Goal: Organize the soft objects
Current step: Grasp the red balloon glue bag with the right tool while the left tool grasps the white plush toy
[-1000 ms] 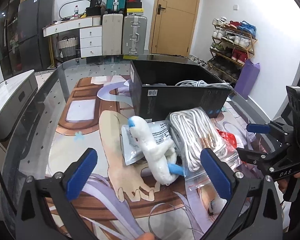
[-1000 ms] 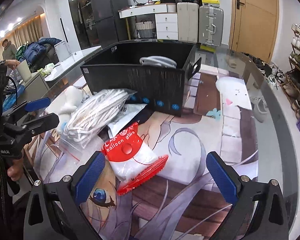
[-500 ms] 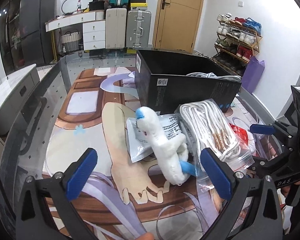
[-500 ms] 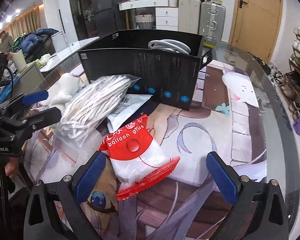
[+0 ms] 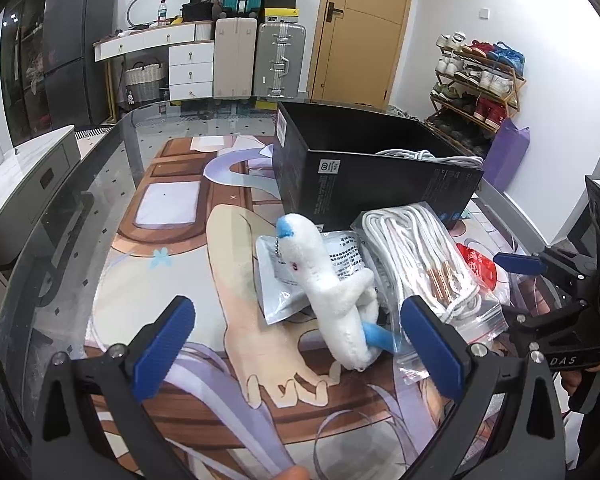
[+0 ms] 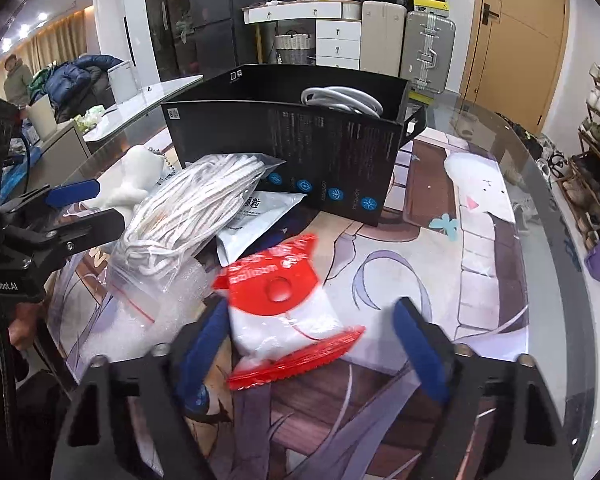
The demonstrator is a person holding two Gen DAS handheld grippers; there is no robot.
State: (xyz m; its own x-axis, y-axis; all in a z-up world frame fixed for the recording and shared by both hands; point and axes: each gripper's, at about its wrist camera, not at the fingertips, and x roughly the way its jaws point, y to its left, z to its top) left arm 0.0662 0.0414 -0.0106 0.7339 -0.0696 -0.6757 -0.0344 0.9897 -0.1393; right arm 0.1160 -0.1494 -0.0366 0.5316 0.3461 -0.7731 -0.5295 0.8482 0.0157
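We are closing the right gripper [image 6: 308, 336] jaws around the red pouch [image 6: 288, 304] lying on the desk [image 6: 480, 264]; its slick film may be slipping out sideways. Left gripper [image 5: 296, 344] jaws are gaping wide, empty.

A white plush toy with blue tips [image 5: 336, 300] lies tilted between the left jaws, across a flat silver foil pouch [image 5: 278, 276]. A clear zip bag of coiled white cord [image 5: 420, 264] rests just beside the left gripper's right-hand jaw. A red-and-white packet printed "balloon glue" [image 6: 288, 308] lies between the closing right jaws. Beyond all of them stands an open black cardboard box [image 5: 364, 184] holding grey cable [image 6: 340, 100].
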